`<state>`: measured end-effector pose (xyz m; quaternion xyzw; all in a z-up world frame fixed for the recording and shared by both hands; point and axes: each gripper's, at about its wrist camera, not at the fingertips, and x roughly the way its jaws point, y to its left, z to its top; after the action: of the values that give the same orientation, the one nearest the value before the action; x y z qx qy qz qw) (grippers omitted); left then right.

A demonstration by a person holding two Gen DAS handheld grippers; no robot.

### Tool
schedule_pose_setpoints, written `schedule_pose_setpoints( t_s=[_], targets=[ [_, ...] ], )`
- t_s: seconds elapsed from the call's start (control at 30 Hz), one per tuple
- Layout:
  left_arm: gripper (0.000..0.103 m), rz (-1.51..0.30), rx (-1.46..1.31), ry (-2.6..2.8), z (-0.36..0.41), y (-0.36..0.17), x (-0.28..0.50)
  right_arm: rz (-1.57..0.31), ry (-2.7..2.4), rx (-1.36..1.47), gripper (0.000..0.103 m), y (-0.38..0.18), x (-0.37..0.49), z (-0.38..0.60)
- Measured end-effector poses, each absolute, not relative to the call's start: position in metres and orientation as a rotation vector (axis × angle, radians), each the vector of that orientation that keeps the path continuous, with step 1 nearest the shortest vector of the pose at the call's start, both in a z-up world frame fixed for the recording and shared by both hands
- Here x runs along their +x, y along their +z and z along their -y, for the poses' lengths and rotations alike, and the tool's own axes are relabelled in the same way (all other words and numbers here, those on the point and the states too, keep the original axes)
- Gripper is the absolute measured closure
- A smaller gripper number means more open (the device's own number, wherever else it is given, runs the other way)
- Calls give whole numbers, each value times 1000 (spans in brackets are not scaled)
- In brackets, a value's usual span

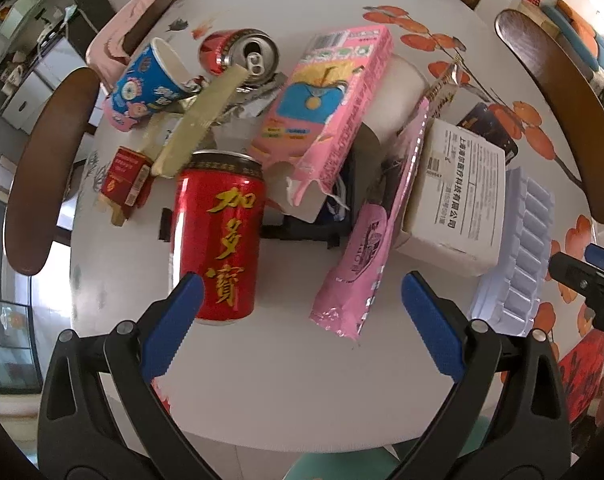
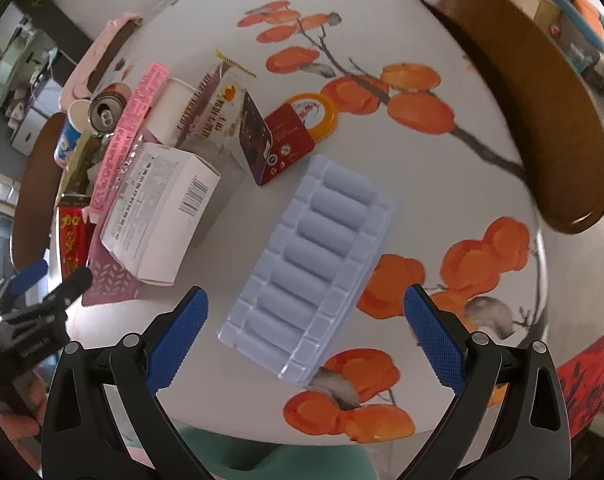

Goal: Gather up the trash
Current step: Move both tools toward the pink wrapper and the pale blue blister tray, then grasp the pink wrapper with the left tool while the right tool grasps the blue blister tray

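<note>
Your left gripper (image 1: pixel 302 312) gaped wide, empty | can (image 1: pixel 219 236) stood at its left finger | light, slick, dentable: grip mid-body | right gripper (image 2: pixel 305 318) wide over flimsy tray (image 2: pixel 314 268)

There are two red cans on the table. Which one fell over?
The far red can beside the blue paper cup lies on its side, its opened top facing the camera. The near red can with gold characters stands upright.
</note>
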<state>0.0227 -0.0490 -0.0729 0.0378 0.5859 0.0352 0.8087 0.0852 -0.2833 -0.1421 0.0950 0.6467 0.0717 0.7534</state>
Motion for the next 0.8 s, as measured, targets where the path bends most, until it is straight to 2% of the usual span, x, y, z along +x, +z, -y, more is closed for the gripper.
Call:
schedule_pose_setpoints(
  t_s=[0.5, 0.57, 0.8],
  targets=[
    [7, -1300, -1, -20, 51, -99, 32, -1553, 54, 224, 6, -188, 94, 258],
    [9, -1290, -9, -36, 52, -102, 32, -1571, 53, 214, 6, -195, 93, 252],
    [31, -1328, 19, -63, 55, -116, 37, -1572, 69, 157, 8, -205, 85, 237]
  ],
)
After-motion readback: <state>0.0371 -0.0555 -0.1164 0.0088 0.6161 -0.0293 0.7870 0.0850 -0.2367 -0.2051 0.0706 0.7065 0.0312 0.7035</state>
